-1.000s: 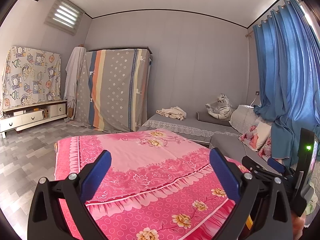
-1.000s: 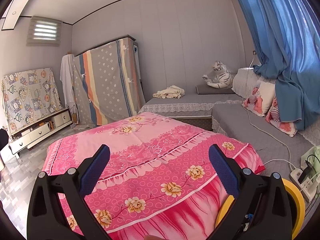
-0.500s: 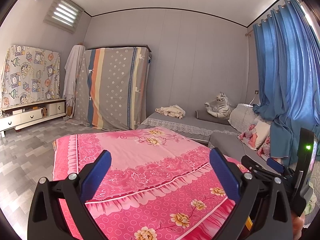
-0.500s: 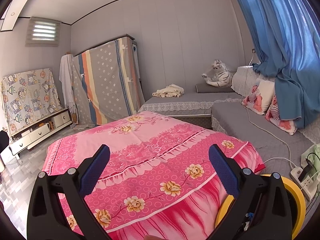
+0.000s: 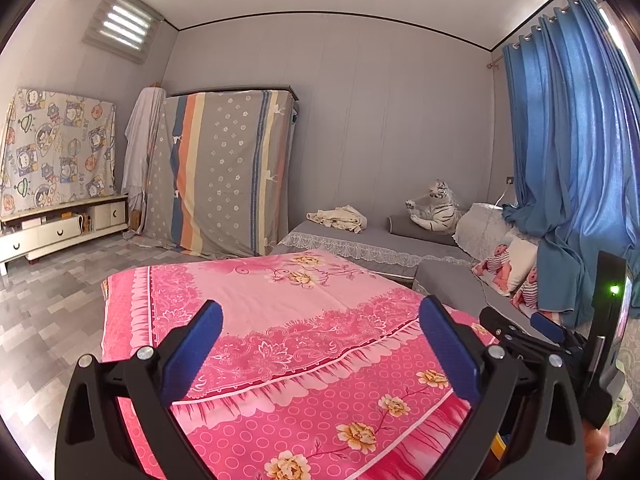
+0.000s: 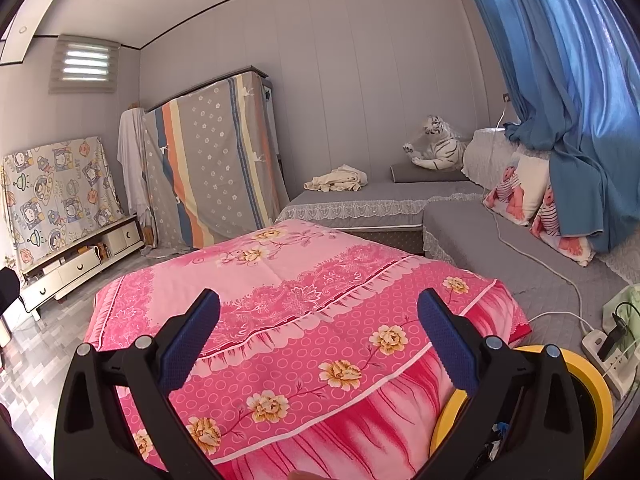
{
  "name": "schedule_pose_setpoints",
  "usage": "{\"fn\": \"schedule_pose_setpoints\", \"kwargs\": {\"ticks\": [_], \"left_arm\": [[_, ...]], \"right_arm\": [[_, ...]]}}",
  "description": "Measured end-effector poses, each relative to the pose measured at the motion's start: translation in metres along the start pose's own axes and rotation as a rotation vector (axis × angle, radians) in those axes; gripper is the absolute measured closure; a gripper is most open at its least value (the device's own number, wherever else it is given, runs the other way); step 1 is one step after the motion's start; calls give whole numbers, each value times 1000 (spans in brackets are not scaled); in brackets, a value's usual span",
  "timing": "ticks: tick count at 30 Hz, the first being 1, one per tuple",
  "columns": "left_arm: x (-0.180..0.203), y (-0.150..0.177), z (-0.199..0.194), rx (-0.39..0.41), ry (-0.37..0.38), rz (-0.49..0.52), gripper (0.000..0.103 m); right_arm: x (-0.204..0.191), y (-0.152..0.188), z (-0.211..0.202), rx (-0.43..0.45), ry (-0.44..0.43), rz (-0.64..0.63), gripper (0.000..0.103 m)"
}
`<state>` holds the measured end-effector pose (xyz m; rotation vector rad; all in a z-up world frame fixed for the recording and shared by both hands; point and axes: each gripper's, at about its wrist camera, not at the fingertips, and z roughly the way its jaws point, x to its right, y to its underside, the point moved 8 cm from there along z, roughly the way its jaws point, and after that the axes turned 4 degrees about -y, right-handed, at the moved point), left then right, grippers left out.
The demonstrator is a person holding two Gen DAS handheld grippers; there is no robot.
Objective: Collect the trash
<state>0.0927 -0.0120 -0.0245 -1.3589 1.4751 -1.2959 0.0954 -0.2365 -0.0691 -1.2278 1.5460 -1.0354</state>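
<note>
Left hand-held gripper (image 5: 320, 328): jaws spread wide, nothing between the blue pads (image 5: 191, 354). It sits above the near edge of the pink quilt (image 5: 280, 320). Right hand-held gripper (image 6: 318, 326): same, jaws wide apart and empty, above the quilt's near right part.

Trash: can't pick out any loose piece in either view. Closest candidate is a yellow bin (image 6: 588, 396) at near right of the right view, just beside the quilt's corner and partly hidden behind the right finger. A few small bits show inside near the rim, too small to identify.

Scene:
- Quilt covers a low flat surface mid-room; whether a bed or a desk is underneath, can't tell.
- Grey sofa (image 5: 372, 240) runs along the far wall and turns down the right side.
- Cream cloth (image 5: 338, 218) bunched on the far sofa section; plush tiger (image 5: 434, 208) to its right, on a grey bolster.
- Two doll-print pillows (image 6: 528, 200) on the right section, against the blue curtain (image 5: 572, 160).
- White cable runs along the right sofa seat to a power strip (image 6: 610, 354) at near right, next to the bin.
- Striped sheet (image 5: 224, 172) drapes a tall unit at far left; cartoon sheet (image 5: 56, 148) further left above a low cabinet (image 5: 60, 230).
- The right gripper's body shows at the right edge of the left view, green LED lit.
</note>
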Motion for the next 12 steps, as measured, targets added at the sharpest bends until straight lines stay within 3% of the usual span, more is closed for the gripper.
{"fn": "schedule_pose_setpoints", "kwargs": {"ticks": [12], "left_arm": [[5, -3, 1, 0, 6, 16, 8]], "right_arm": [[0, 1, 0, -2, 1, 2, 9]]}}
